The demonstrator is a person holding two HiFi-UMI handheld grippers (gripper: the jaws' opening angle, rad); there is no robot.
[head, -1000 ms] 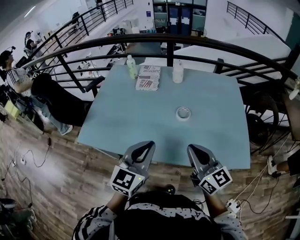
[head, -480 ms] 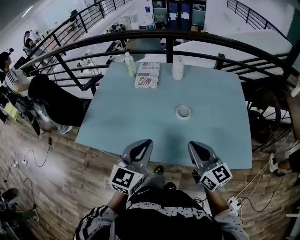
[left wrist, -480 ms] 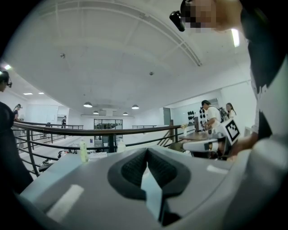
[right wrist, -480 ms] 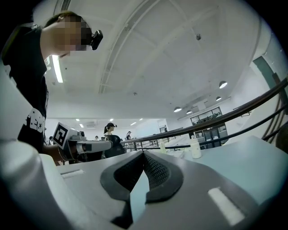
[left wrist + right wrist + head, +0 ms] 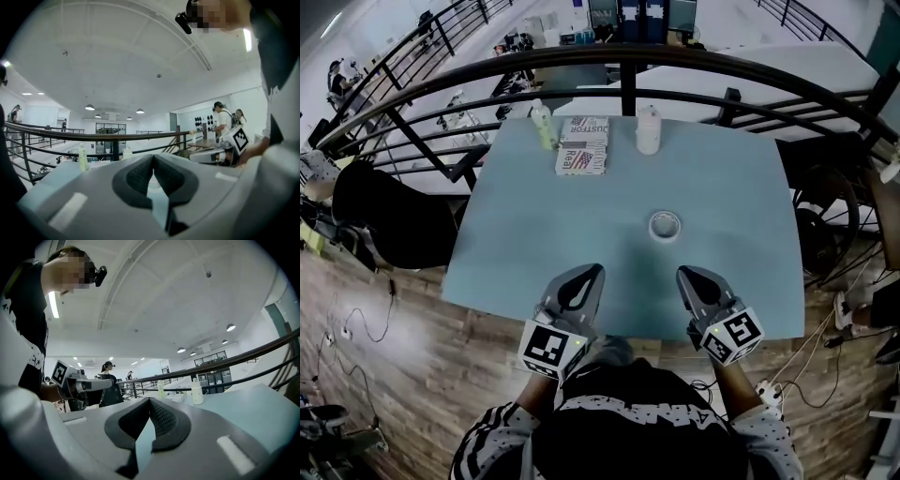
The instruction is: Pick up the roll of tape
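Note:
The roll of tape (image 5: 665, 226), a small whitish ring, lies flat on the light blue table (image 5: 525, 244), right of centre. In the head view my left gripper (image 5: 589, 272) and right gripper (image 5: 686, 274) hover side by side over the table's near edge, both pointing at the far side. The tape is a short way beyond the right gripper's tip, and nothing touches it. In the left gripper view the left gripper (image 5: 153, 157) has its pads meeting, with nothing between them. The right gripper (image 5: 149, 400) looks the same in its own view.
At the far edge stand a pale green bottle (image 5: 543, 125), a printed booklet (image 5: 583, 157) and a white bottle (image 5: 648, 130). A dark curved railing (image 5: 619, 58) runs behind the table. Wood floor with cables lies to the left, and chairs stand on both sides.
Both grippers have moved forward together over the table's near edge, closer to the tape. Their jaws stay shut, and the tape has not moved.

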